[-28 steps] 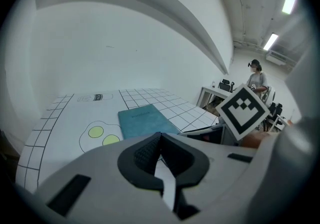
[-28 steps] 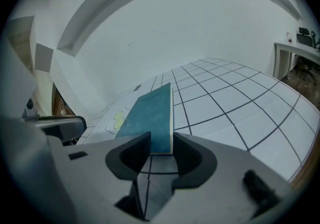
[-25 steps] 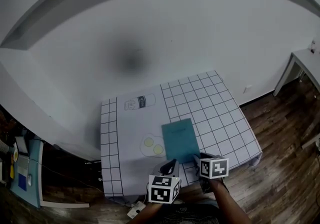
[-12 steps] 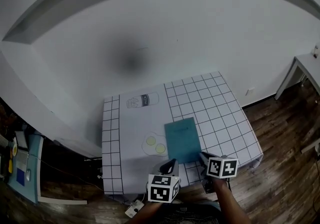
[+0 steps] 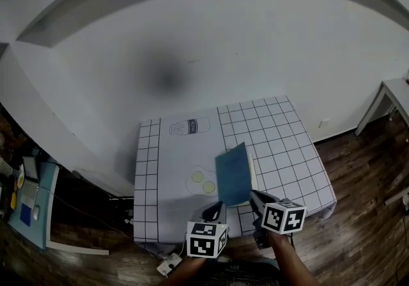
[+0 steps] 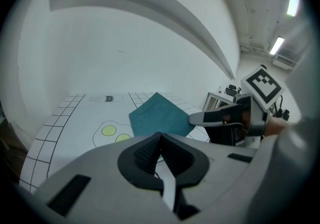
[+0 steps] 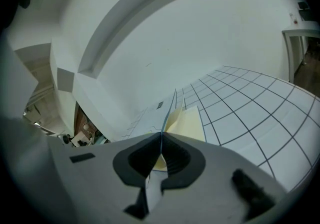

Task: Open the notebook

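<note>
One thing has changed, and it is the one that matters: the teal notebook [image 6: 159,115], which a second ago lay flat and closed, now has its front cover [image 5: 233,175] lifted along its right-hand edge, and the cream pages [image 7: 190,123] show beneath it. The notebook sits near the front edge of the gridded surface [image 5: 291,150], just to the right of the fried eggs printed there [image 5: 201,181]. A second ago our right claw [image 7: 161,139] stood wide at the near corner of the book. It has since closed to a narrow pinch on the cover's thin edge and has come up with it, so the cover stands tilted, hinged on the left side. Our left claw [image 6: 159,140] waits near the front of the surface with its jaws together and nothing between them, beside the notebook and, as far as we can tell, apart from it. We judge the opening begun but not finished: the cover must be swung over to the left, toward the printed eggs, until it lies flat. The risks, in our view, are the thin cover slipping from the pinch or the whole book dragging along.
</note>
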Demonstrator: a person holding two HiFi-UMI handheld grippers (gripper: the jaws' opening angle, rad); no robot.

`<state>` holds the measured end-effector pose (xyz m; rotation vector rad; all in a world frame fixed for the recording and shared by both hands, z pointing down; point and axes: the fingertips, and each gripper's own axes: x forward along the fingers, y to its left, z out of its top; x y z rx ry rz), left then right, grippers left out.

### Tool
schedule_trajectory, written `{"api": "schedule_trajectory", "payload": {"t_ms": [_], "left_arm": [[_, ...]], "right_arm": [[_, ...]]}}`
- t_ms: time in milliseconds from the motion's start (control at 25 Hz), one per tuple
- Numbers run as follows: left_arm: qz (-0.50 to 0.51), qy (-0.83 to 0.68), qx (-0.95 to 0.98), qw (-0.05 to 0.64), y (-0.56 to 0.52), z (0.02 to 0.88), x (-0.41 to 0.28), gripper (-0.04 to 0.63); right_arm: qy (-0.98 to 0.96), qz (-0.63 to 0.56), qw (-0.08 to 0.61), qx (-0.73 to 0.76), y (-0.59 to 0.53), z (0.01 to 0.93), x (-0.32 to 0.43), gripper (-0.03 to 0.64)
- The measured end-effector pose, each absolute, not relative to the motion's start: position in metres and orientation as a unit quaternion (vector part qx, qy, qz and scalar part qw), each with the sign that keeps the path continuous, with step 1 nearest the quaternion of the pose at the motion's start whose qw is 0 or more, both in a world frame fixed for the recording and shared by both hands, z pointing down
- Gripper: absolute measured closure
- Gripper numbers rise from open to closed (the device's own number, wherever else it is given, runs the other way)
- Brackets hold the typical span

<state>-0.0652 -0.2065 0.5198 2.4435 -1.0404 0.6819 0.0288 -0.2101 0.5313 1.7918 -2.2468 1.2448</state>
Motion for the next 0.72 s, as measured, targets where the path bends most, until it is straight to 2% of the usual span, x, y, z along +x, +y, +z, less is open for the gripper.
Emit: {"api": "schedule_trajectory", "payload": {"t_ms": [720], "left_arm": [[0.202, -0.455, 0.843, 0.205, -0.218, 0.496, -0.141, 0.584]], "right_arm": [[-0.817, 0.319, 0.037, 0.478, -0.239, 0.487, -0.087, 0.6]]}}
